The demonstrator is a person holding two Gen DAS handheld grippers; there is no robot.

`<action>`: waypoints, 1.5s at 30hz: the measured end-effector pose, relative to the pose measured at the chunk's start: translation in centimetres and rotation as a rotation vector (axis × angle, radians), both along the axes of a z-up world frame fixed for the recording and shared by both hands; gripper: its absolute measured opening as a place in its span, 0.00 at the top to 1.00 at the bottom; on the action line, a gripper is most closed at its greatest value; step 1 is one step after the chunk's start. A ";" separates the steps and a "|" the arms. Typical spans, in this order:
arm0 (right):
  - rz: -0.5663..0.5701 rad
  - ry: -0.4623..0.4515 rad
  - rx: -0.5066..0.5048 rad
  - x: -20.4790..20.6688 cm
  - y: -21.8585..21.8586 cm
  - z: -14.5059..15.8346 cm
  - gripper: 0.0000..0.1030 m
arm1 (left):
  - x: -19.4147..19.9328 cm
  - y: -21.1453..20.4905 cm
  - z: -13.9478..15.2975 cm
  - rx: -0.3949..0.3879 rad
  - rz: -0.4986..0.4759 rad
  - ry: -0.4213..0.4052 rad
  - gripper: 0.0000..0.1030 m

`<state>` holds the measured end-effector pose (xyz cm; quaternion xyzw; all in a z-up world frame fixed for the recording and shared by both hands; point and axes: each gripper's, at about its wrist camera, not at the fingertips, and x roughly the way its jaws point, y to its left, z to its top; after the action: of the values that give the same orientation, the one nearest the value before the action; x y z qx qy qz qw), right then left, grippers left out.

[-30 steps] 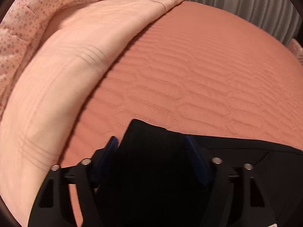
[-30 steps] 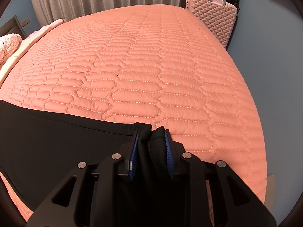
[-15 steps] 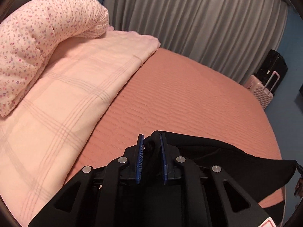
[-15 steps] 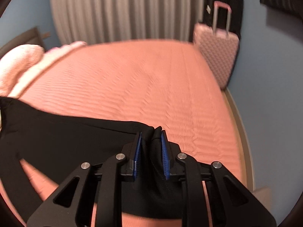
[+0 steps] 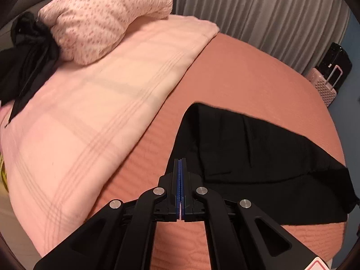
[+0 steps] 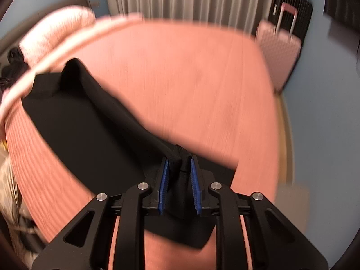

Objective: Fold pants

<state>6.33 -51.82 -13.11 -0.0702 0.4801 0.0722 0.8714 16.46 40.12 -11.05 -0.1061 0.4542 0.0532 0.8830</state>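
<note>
pants (image 5: 258, 157) now out of left gripper (image 5: 180, 168)

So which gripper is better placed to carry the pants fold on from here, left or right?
Right, probably. The right gripper is shut on a bunch of the black pants, lifting that end off the bedspread. The left gripper is shut with no cloth visible between its pads; the pants lie ahead of it.

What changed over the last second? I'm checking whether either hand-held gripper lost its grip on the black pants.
The left hand-held gripper let go: half a second ago it pinched the black pants, now its pads meet with nothing between them, and the pants lie on the orange bedspread ahead of it. The right hand-held gripper still clamps a bunch of the cloth and has lifted it. The pink blanket stayed put.
</note>
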 end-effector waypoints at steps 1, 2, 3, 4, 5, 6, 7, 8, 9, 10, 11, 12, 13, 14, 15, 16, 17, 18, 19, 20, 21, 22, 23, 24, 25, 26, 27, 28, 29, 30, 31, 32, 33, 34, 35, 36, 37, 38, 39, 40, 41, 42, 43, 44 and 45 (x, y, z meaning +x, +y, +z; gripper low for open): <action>-0.008 0.032 -0.010 -0.4 0.0 -1.3 0.82 | -0.6 -0.3 -0.8 -0.014 0.005 0.005 1.00; -0.025 0.051 -0.028 -0.7 -0.1 -2.3 0.82 | -1.3 -0.7 -1.8 -0.046 0.002 0.019 1.00; -0.055 0.054 -0.038 -1.0 -0.5 -2.9 0.82 | -1.6 -1.6 -3.3 -0.092 0.010 0.039 0.97; -0.080 0.048 -0.022 -1.4 -0.8 -3.1 0.82 | -1.7 -2.0 -4.2 -0.137 0.010 0.045 0.96; -0.107 0.036 -0.016 -1.6 -1.1 -3.0 0.82 | -1.5 -2.6 -5.6 -0.214 0.029 0.056 0.88; -0.120 0.030 -0.013 -1.6 -1.3 -2.8 0.82 | -1.5 -3.3 -6.4 -0.262 0.056 0.058 0.67; -0.132 0.024 -0.008 -1.7 -1.4 -2.6 0.82 | -1.2 -3.8 -7.0 -0.313 0.076 0.052 0.58; -0.140 0.021 -0.013 -1.8 -1.5 -2.4 0.82 | -0.5 -4.6 -7.8 -0.366 0.091 0.043 0.53; -0.141 0.021 -0.020 -1.8 -1.7 -2.3 0.82 | 0.1 -5.2 -8.0 -0.391 0.087 0.039 0.53; -0.142 0.023 -0.025 -1.8 -1.8 -2.1 0.82 | 1.0 -5.9 -8.3 -0.409 0.080 0.036 0.53; -0.144 0.021 -0.040 -1.8 -1.8 -2.0 0.82 | 1.7 -6.4 -8.3 -0.413 0.091 0.035 0.49; -0.146 0.021 -0.049 -1.9 -1.7 -2.0 0.82 | 2.5 -6.6 -8.5 -0.418 0.109 0.028 0.41; -0.149 0.020 -0.053 -1.8 -0.8 -1.9 0.81 | 3.3 -6.7 -8.8 -0.416 0.136 0.032 0.39; -0.153 0.020 -0.055 -1.9 -0.7 -1.9 0.81 | 3.7 -6.6 -9.1 -0.422 0.169 0.038 0.39; -0.156 0.018 -0.061 -2.0 -0.6 -1.7 0.81 | 4.1 -6.3 -9.6 -0.444 0.207 0.052 0.39; -0.159 0.011 -0.069 -2.3 -0.6 -1.5 0.81 | 4.1 -5.9 -10.2 -0.471 0.253 0.070 0.39; -0.166 0.001 -0.076 -2.7 -0.5 -1.1 0.80 | 3.8 -5.7 -10.3 -0.485 0.272 0.073 0.39; -0.172 -0.007 -0.077 -3.0 -0.4 -0.8 0.79 | 3.2 -5.3 -10.3 -0.481 0.317 0.077 0.39; -0.186 -0.025 -0.082 -3.7 -0.4 -0.3 0.69 | 2.5 -5.2 -10.3 -0.489 0.338 0.063 0.39; -0.203 -0.044 -0.092 -4.1 -0.3 0.2 0.47 | 2.0 -5.0 -10.3 -0.505 0.351 0.051 0.39; -0.234 -0.084 -0.109 -4.8 -0.4 0.9 0.40 | 1.5 -4.8 -10.5 -0.534 0.371 0.039 0.39; -0.253 -0.113 -0.108 -5.4 -0.4 1.6 0.35 | 1.5 -4.7 -10.8 -0.564 0.379 0.030 0.39; -0.275 -0.135 -0.099 -5.8 -0.5 2.3 0.35 | 1.9 -4.5 -11.2 -0.591 0.393 0.027 0.39; -0.298 -0.158 -0.085 -6.3 -0.5 3.1 0.35 | 2.3 -4.5 -11.5 -0.603 0.408 0.023 0.39; -0.312 -0.182 -0.083 -6.7 -0.4 3.9 0.35 | 2.5 -4.4 -11.3 -0.608 0.419 0.020 0.39; -0.321 -0.207 -0.087 -7.0 -0.1 4.6 0.35 | 3.0 -4.3 -11.2 -0.601 0.428 0.012 0.39; -0.323 -0.230 -0.085 -7.4 0.3 5.5 0.35 | 3.6 -4.2 -11.1 -0.587 0.429 0.005 0.38; -0.323 -0.251 -0.081 -7.7 0.8 6.3 0.35 | 4.0 -4.1 -11.1 -0.579 0.436 0.003 0.39; -0.323 -0.263 -0.075 -7.8 1.1 6.8 0.35 | 4.3 -4.0 -11.0 -0.579 0.447 -0.007 0.41; -0.324 -0.281 -0.062 -8.1 1.6 7.4 0.35 | 4.4 -3.9 -11.0 -0.575 0.459 -0.014 0.44; -0.326 -0.296 -0.052 -8.3 2.2 7.8 0.34 | 4.3 -3.9 -11.0 -0.563 0.472 -0.016 0.49; -0.328 -0.311 -0.045 -8.4 2.7 8.1 0.33 | 4.2 -3.9 -11.0 -0.542 0.484 -0.010 0.70; -0.327 -0.319 -0.035 -8.3 3.2 8.4 0.33 | 4.0 -3.9 -11.0 -0.526 0.482 -0.007 0.77; -0.325 -0.326 -0.024 -8.3 3.8 8.5 0.33 | 3.5 -3.8 -10.9 -0.525 0.475 -0.014 0.80; -0.320 -0.328 -0.019 -8.2 4.2 8.6 0.33 | 3.1 -3.7 -10.7 -0.532 0.462 -0.031 0.85; -0.307 -0.327 -0.012 -8.0 5.1 8.6 0.33 | 2.8 -3.6 -10.1 -0.533 0.435 -0.039 0.86; -0.295 -0.328 -0.005 -7.7 5.7 8.6 0.33 | 2.9 -3.5 -9.9 -0.526 0.417 -0.035 0.86; -0.285 -0.329 0.003 -7.7 6.2 8.7 0.33 | 3.0 -3.5 -9.5 -0.514 0.392 -0.020 0.86; -0.270 -0.330 0.015 -7.4 6.9 8.6 0.33 | 3.0 -3.4 -9.2 -0.514 0.381 -0.002 0.86; -0.262 -0.337 0.020 -7.2 7.5 8.6 0.33 | 2.9 -3.5 -9.0 -0.515 0.364 0.008 0.85; -0.254 -0.341 0.029 -7.1 8.0 8.5 0.33 | 3.1 -3.6 -9.0 -0.507 0.342 0.013 0.84; -0.243 -0.338 0.048 -6.7 8.6 8.4 0.33 | 3.1 -3.6 -9.0 -0.500 0.325 0.016 0.81; -0.239 -0.338 0.053 -6.6 9.1 8.3 0.33 | 3.4 -3.7 -9.4 -0.494 0.317 0.038 0.79; -0.232 -0.334 0.059 -6.4 9.6 8.2 0.33 | 3.5 -3.8 -9.7 -0.502 0.331 0.052 0.79; -0.220 -0.327 0.070 -6.2 10.3 8.0 0.33 | 3.3 -3.7 -9.9 -0.542 0.351 0.043 0.76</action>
<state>0.18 -41.55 -5.08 0.0021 0.3340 -0.0194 0.9424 19.78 36.39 -20.94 -0.4129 0.4450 0.0841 0.7902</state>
